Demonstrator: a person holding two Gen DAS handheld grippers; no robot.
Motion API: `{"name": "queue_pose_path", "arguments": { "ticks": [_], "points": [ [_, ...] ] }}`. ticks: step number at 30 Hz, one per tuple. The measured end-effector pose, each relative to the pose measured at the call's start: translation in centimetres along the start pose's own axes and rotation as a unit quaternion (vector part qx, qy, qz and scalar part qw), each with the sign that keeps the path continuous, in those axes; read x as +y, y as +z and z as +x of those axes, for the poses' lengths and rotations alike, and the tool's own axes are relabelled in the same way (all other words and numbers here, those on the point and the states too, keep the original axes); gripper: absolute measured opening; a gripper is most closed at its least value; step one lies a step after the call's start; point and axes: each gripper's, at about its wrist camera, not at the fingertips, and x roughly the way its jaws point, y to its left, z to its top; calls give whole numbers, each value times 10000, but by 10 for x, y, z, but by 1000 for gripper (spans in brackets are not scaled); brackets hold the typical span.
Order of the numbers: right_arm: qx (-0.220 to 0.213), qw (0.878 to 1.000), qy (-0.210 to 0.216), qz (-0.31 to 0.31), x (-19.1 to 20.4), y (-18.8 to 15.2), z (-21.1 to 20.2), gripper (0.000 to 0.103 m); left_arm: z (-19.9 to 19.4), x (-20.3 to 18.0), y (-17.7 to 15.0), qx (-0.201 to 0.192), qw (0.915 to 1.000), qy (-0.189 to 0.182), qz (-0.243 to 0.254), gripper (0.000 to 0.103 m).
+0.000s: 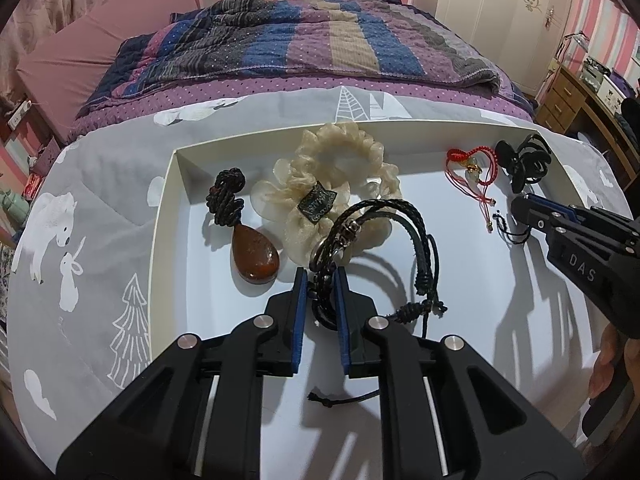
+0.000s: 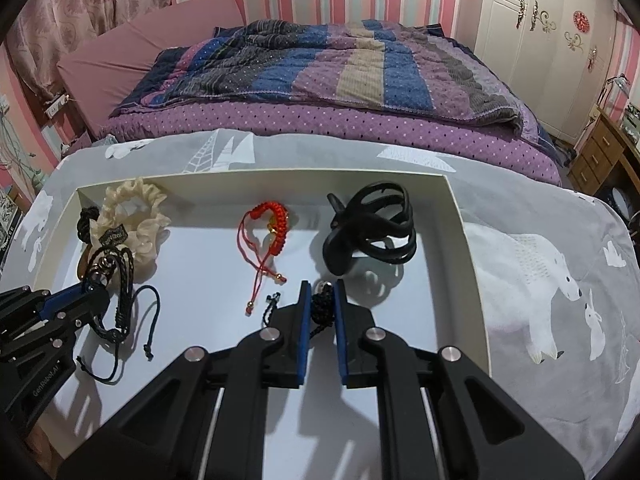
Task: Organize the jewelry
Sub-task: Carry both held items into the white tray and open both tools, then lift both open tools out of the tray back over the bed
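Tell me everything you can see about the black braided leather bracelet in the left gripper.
The black braided leather bracelet is a bundle of plaited and plain dark cords with silver metal beads and knotted sliding ends. It stands lifted in a loop, its lower part pinched between the blue pads of the left gripper. Loose tails trail onto the floor of the white tray, one ending beneath the gripper. Behind it lies the cream scrunchie, which it overlaps in view; whether they touch is unclear.

Brown pendant (image 2: 83, 266) mostly hidden behind black leather bracelet (image 2: 116, 280) in right view. Scrunchie's dark tag (image 1: 318, 203): lettering illegible. Person's hand (image 1: 612, 364) cut off at frame edge.
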Motion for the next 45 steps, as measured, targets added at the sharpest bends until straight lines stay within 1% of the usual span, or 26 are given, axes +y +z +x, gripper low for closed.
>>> {"name": "queue_pose_path", "arguments": {
  "ticks": [6,10,14,16,18,19,20,21,22,25,28,30,31,33,34,36,38,40,41,42,45],
  "points": [
    [60,9999,93,69,-4,-1,3,11,0,0,2,-7,10000,-13,27,16],
    [63,9999,81,54,-6,0,4,11,0,0,1,-9,10000,-12,29,16],
    [61,9999,64,47,-6,0,4,11,0,1,2,-10,10000,-59,41,20],
    [65,10000,46,51,-6,-1,4,12,0,2,2,-7,10000,-85,34,24],
    [77,10000,-3,36,-5,-1,4,13,0,3,2,15,10000,-97,3,42],
    [86,10000,-39,1,-4,-1,3,18,1,4,2,29,9999,-94,-27,45],
    [77,9999,-68,-16,-3,-1,2,37,1,6,3,41,9999,-142,-58,47],
    [52,9999,-97,-23,0,-2,0,51,1,7,3,50,9998,-178,-76,48],
    [-50,9999,-140,-41,0,-2,-4,53,1,9,3,61,9998,-186,-94,48],
    [-155,9997,-186,-60,2,0,-12,53,0,10,3,87,9997,-187,-121,50],
    [-298,9993,-212,-70,2,2,-22,59,-10,10,4,-46,9996,-220,-151,61],
    [-439,9987,-267,-56,1,3,-31,65,-22,10,5,-226,9995,-200,-127,76],
    [-522,9983,-261,-40,0,4,-37,67,-29,11,5,-343,9992,-164,-118,78],
    [-697,9971,-289,29,-4,7,-49,76,-40,11,5,-487,9987,-109,-97,86],
    [-757,9966,-303,68,-6,8,-53,78,-44,12,6,-545,9984,-92,-90,88],
    [-860,9957,-300,158,-11,11,-61,85,-55,13,7,-669,9977,-78,-83,94],
    [-963,9946,-267,270,-17,13,-69,86,-65,16,7,-775,9969,-63,-90,99],
    [-1017,9938,-288,346,-22,15,-76,89,-75,18,9,-844,9964,-52,-92,100],
    [-1029,9936,-309,355,-24,14,-77,94,-79,19,9,-857,9963,-27,-95,100],
    [-1057,9931,-355,357,-24,15,-80,97,-82,20,9,-867,9962,-18,-92,100],
    [-1199,9905,-589,332,-25,16,-94,97,-94,24,9,-894,9959,-7,-124,100]
  ]
}}
